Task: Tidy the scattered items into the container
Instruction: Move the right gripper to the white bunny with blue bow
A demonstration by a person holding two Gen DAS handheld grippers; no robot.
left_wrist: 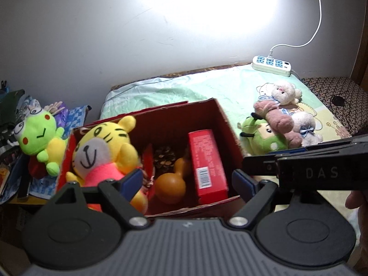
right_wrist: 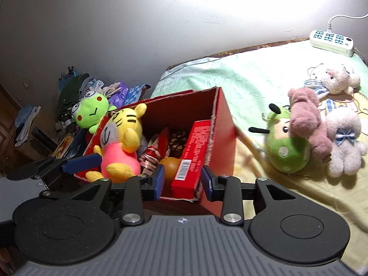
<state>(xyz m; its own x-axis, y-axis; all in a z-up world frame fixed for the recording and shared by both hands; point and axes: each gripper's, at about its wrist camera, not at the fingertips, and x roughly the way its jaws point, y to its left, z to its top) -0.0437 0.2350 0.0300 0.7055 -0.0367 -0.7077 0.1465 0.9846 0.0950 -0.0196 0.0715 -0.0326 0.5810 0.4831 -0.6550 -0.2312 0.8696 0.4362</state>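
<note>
"DAS" on right gripper (left_wrist: 322, 172) body; box print unreadable.

A strong light falls on the wall (left_wrist: 69, 34) from above and burns it to pure white glare at the top of both views. The light fades quickly, so the left side and the lower corners are dim. The bed sheet (right_wrist: 241, 73) is well lit. The fisheye bends the bed's edge, and the rim darkens. The tiger toy (left_wrist: 103, 147) looks slightly soft.

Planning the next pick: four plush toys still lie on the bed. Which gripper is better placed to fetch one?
Probably the right gripper: it is open and empty, and the plush toys lie on its side of the red box. The left gripper faces the box.
</note>
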